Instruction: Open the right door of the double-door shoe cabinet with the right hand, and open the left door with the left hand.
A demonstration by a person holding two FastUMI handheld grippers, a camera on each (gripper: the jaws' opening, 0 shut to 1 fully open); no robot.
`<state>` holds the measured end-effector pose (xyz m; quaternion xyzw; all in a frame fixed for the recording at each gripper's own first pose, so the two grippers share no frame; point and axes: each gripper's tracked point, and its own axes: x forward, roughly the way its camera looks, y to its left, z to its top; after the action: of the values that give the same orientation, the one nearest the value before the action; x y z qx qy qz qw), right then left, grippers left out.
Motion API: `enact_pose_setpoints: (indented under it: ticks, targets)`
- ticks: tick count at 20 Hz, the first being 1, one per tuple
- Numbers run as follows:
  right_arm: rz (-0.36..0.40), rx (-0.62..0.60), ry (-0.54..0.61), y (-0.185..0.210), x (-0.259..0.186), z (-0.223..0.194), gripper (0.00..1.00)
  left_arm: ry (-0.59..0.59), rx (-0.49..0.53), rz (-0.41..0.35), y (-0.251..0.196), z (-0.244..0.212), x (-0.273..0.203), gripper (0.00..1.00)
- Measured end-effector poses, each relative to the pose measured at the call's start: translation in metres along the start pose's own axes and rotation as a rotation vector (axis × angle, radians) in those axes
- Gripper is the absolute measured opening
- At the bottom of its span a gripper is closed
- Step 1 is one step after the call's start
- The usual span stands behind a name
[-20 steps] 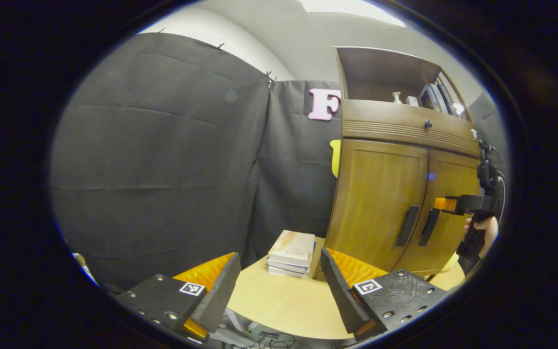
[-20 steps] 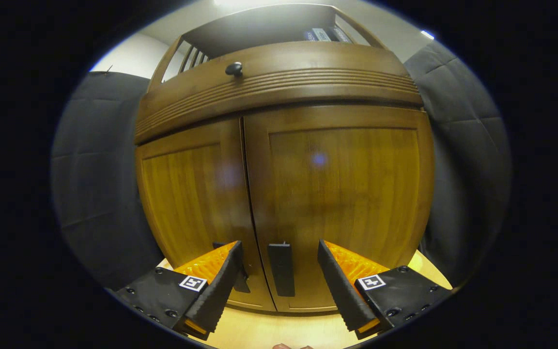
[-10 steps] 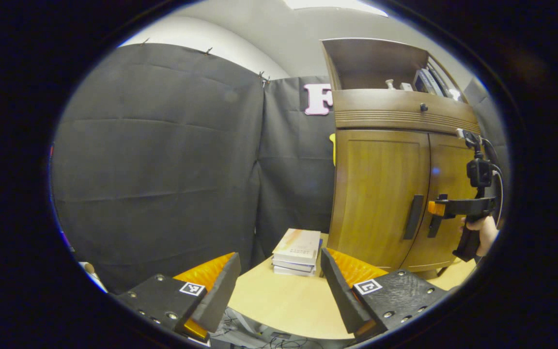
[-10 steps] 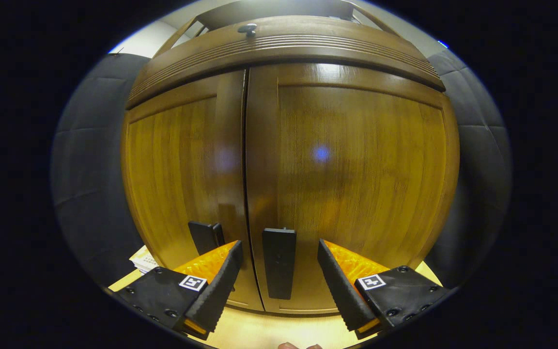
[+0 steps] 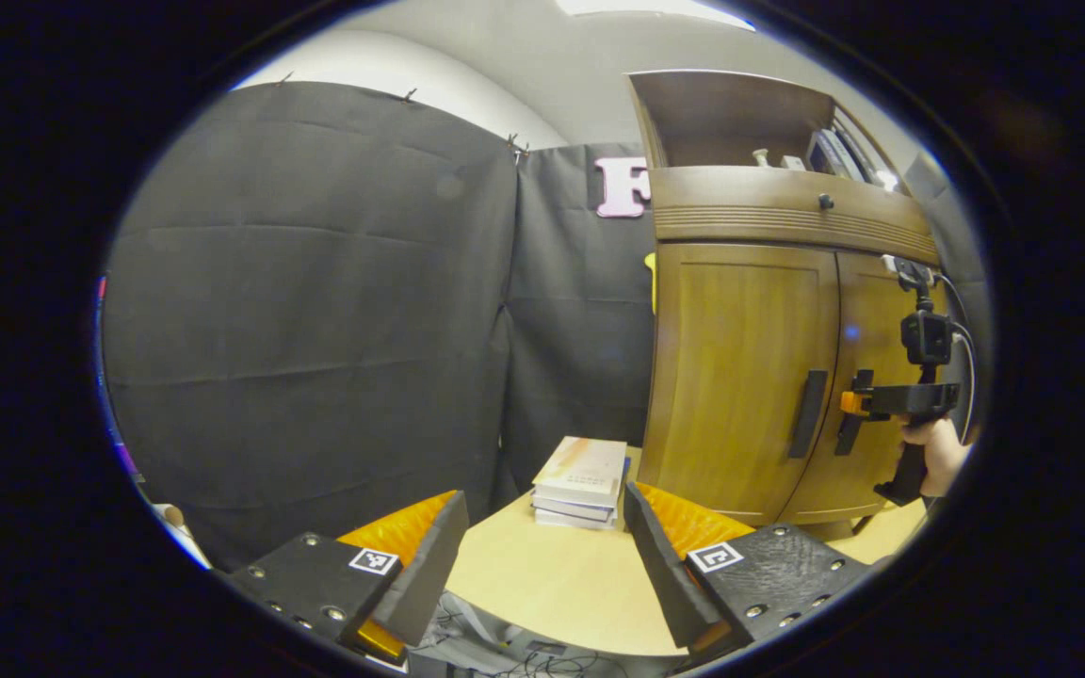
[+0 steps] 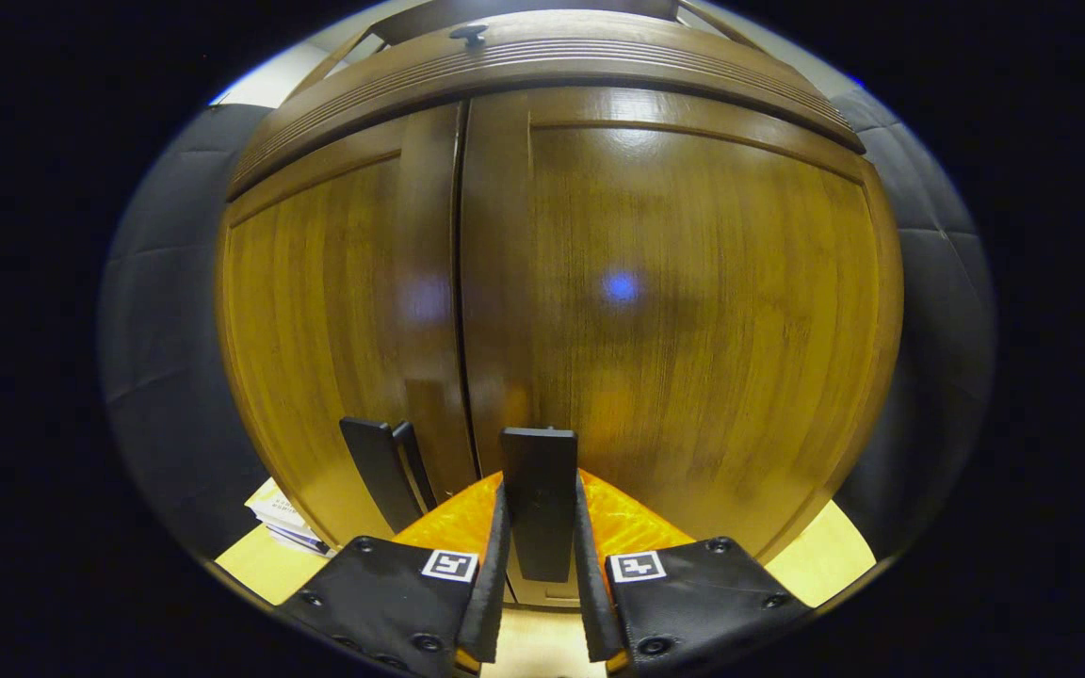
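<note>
The wooden shoe cabinet (image 6: 693,301) stands close in the right gripper view, both doors closed. My right gripper (image 6: 539,556) is shut on the right door's dark vertical handle (image 6: 540,480), a finger pressing each side. The left door's handle (image 6: 380,471) stands free beside it. In the left gripper view the cabinet (image 5: 740,377) is at the right on a pale table (image 5: 552,584). There the right gripper (image 5: 858,403), held by a hand (image 5: 933,447), sits at the right handle (image 5: 851,419). My left gripper (image 5: 542,565) hangs open over the table's near edge, well short of the left handle (image 5: 808,412).
A short stack of books (image 5: 582,480) lies on the table left of the cabinet. A drawer with a small knob (image 5: 824,201) runs above the doors, and an open shelf (image 5: 740,127) with small items tops it. Cables (image 5: 533,664) hang below the table edge.
My right gripper moved in and its fingers went from wide open to shut on the right door's handle. The left gripper stayed open, and its view swung slightly.
</note>
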<state>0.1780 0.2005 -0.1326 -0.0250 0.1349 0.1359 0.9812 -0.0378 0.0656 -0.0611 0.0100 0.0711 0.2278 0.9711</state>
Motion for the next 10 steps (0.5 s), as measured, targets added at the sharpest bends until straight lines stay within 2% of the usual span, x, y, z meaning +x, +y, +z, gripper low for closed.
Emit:
enact_pose_setpoints:
  ticks: [2, 7, 10]
  targets:
    - [-0.003, -0.006, 0.001, 0.0009, -0.0011, -0.0004, 0.31, 0.008, -0.013, 0.002, 0.0027, -0.0032, -0.0006, 0.96]
    - [0.002, -0.01, 0.007, 0.0009, -0.0005, -0.001, 0.31, 0.01, -0.032, -0.014, 0.0033, -0.0048, -0.0042, 0.96]
    - [-0.016, -0.024, 0.002, 0.0015, -0.0005, -0.0014, 0.31, 0.002, -0.009, -0.042, -0.003, -0.0038, -0.0098, 0.96]
